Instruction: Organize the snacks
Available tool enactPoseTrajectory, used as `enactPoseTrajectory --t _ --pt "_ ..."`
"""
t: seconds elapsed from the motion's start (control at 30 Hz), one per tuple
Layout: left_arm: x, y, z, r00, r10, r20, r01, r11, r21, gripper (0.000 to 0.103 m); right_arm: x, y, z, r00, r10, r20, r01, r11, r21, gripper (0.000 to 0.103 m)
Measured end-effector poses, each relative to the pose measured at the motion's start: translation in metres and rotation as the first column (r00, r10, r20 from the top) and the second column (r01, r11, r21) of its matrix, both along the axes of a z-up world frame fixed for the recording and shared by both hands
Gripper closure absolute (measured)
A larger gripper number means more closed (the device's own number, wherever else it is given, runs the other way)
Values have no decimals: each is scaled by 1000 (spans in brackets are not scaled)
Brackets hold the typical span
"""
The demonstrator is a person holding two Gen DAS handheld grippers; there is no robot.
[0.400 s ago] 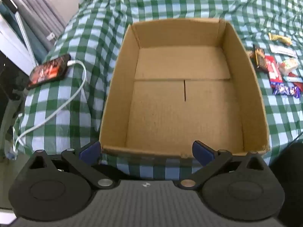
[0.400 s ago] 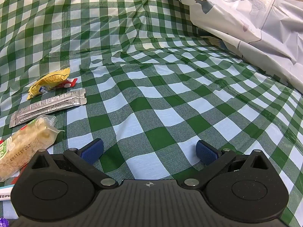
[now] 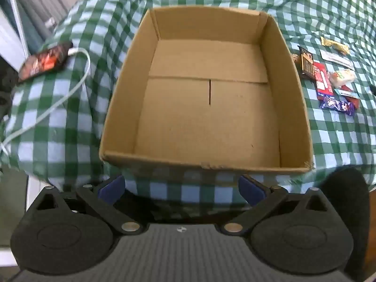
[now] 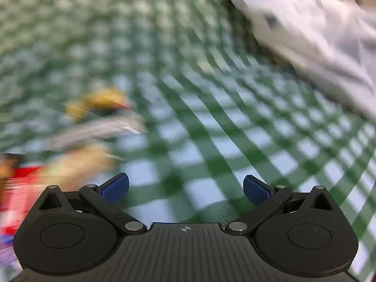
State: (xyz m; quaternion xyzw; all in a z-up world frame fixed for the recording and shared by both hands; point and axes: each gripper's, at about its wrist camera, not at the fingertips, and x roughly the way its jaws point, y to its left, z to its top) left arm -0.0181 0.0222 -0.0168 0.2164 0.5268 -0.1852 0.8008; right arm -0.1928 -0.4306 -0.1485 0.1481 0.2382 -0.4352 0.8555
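An open cardboard box (image 3: pixel 293 108) with nothing inside sits on the green checked cloth, straight ahead in the left wrist view. My left gripper (image 3: pixel 182 189) is open and empty, just short of the box's near wall. Several snack packets lie right of the box: a dark bar (image 3: pixel 306 62), a red packet (image 3: pixel 323 81), a purple packet (image 3: pixel 337 105), a yellow packet (image 3: pixel 334 44). My right gripper (image 4: pixel 185 189) is open and empty above the cloth. Its view is blurred; the yellow packet (image 4: pixel 103 101), a silver stick (image 4: pixel 94 131) and a pale cracker pack (image 4: pixel 80 164) lie to its left.
A phone (image 3: pixel 44 61) with a white cable (image 3: pixel 58 98) lies left of the box near the cloth's edge. A white plastic sheet (image 4: pixel 317 37) covers the far right in the right wrist view. A dark round object (image 3: pixel 345 188) stands at the near right of the box.
The right wrist view has gone blurred and the snacks have shifted right and up in it, so my right gripper is swinging left. My left gripper has drawn back slightly from the box.
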Motion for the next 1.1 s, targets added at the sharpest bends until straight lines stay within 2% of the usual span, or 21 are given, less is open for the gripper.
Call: enactPoseTrajectory --t 0.07,0.13,0.23,0.27,0.3,0.37,0.47,0.53,0.63,0.77,0.8,0.97,1.1 --pt "-2 5 1 1000 15 -10 -15 999 -40 0 -11 59 42 994 86 68 -81 994 -78 0" --pt "-12 9 5 1000 5 18 -4 998 -60 0 -21 121 86 975 182 128 -167 979 -120 0" --pt "-26 19 12 999 -22 32 24 996 -83 0 -24 202 135 962 221 158 -208 973 -96 0" --pt "-29 19 15 999 -13 34 16 996 -93 0 -21 225 142 959 238 155 -235 971 -37 0" --pt "-29 19 22 999 -11 38 14 995 -95 0 -16 240 147 946 290 144 -298 954 37 0" --pt "-38 29 28 997 -1 76 10 994 -113 0 -9 276 155 900 411 145 -430 892 136 0" --pt "-46 48 38 993 46 113 -30 990 -137 0 -13 324 178 885 450 120 -461 882 93 0" --pt "-51 61 43 991 65 121 -45 986 -161 0 -16 352 190 864 494 95 -501 863 73 0" --pt "-60 75 51 986 66 151 -37 982 -186 0 -10 383 195 848 528 44 -530 845 65 0" --pt "-66 83 57 978 46 204 -9 983 -182 0 -14 401 195 858 512 53 -514 856 52 0" --pt "-65 85 56 977 47 208 -10 984 -177 0 -7 404 186 860 508 47 -510 859 51 0" --pt "-59 93 47 986 44 159 -12 979 -203 0 4 407 175 871 491 2 -490 869 64 0" --pt "-57 92 43 988 44 151 -13 980 -200 0 5 410 173 875 484 -23 -483 874 57 0"
